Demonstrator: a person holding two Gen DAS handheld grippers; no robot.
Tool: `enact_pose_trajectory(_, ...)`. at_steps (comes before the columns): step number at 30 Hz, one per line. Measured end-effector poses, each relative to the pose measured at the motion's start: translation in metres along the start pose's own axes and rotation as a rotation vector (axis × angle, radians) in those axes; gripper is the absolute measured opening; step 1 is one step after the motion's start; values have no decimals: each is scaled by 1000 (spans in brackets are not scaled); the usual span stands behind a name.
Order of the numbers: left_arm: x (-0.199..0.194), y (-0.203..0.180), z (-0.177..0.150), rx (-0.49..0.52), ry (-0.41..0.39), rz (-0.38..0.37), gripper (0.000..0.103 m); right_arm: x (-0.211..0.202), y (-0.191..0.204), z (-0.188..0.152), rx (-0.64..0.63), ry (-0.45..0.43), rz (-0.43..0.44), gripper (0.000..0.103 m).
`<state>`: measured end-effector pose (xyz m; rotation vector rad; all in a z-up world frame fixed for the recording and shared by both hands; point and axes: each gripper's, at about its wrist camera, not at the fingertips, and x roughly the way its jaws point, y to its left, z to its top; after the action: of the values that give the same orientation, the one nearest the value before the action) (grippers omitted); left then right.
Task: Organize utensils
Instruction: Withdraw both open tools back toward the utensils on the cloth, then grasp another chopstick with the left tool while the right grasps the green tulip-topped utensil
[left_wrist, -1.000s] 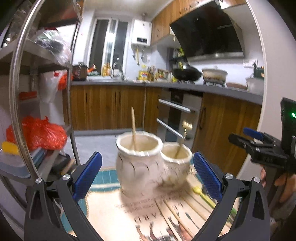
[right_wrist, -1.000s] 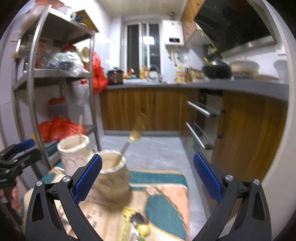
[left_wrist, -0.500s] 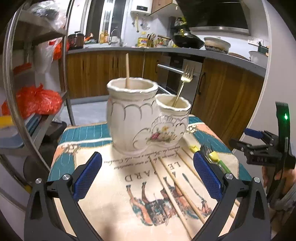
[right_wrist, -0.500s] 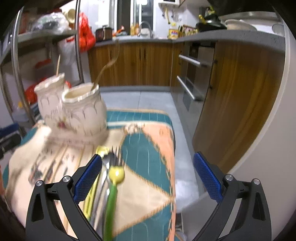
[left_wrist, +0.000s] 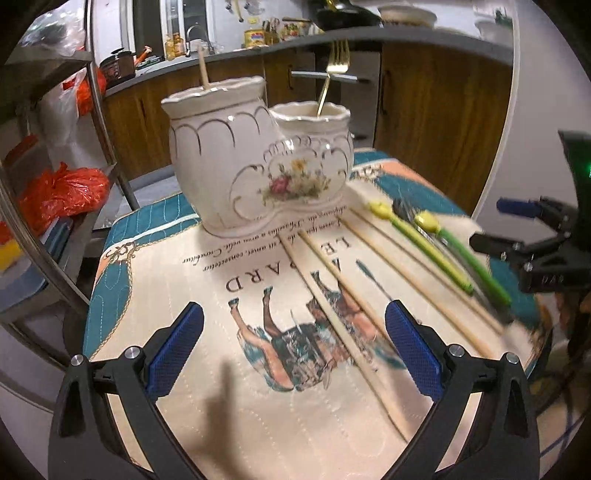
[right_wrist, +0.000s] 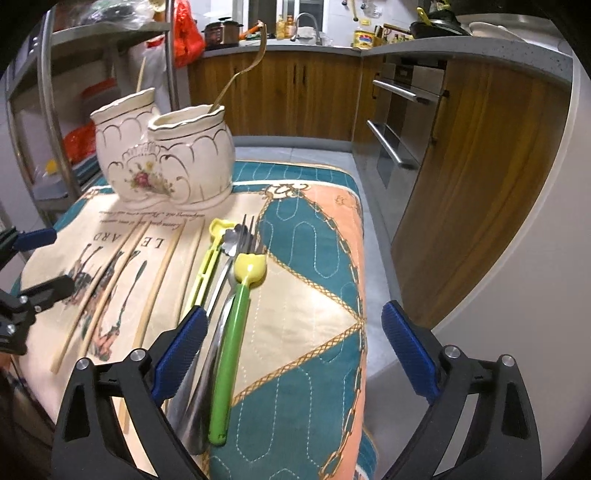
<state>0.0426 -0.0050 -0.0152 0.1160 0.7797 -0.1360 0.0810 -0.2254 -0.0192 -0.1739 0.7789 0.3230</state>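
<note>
A white double ceramic utensil holder (left_wrist: 258, 162) (right_wrist: 166, 162) stands at the far end of a patterned cloth. Its taller pot holds one chopstick (left_wrist: 202, 70), its shorter pot a gold fork (left_wrist: 330, 74). Several wooden chopsticks (left_wrist: 332, 302) (right_wrist: 155, 284) lie on the cloth. Beside them lie green-handled utensils with yellow heads (left_wrist: 421, 243) (right_wrist: 232, 325) and metal cutlery (right_wrist: 236, 240). My left gripper (left_wrist: 293, 354) is open and empty above the chopsticks. My right gripper (right_wrist: 291, 350) is open and empty, its left finger over the cutlery handles.
The patterned cloth (right_wrist: 314, 258) covers a small table whose right edge drops to the tiled floor. A metal shelf rack (left_wrist: 74, 184) with red bags stands to the left. Wooden kitchen cabinets and an oven (right_wrist: 402, 122) lie beyond.
Both grippers have tilted down and come closer to the table. The holder now sits higher in view and the chopsticks and cutlery lie between and under the fingers.
</note>
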Motion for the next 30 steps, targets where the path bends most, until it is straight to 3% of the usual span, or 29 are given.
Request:
enact_pose_trajectory(6, 6, -10, -6, 49, 52, -17, 75, 7, 1, -1, -22, 45, 2, 68)
enact_pose_trajectory(9, 8, -15, -7, 71, 67, -34, 59, 6, 5, -2, -32, 46, 17, 58)
enact_pose_trajectory(11, 9, -17, -9, 75, 82, -51, 42, 4, 7, -2, -37, 46, 33, 52)
enact_pose_trajectory(16, 11, -18, -9, 87, 99, -69, 18, 5, 10, -4, -48, 62, 73, 41)
enact_pose_trajectory(24, 9, -10, -7, 110, 112, -40, 15, 5, 5, 0, -47, 57, 14, 38)
enact_pose_trajectory(30, 14, 5, -4, 90, 134, -22, 15, 11, 13, 4, -82, 72, 36, 38)
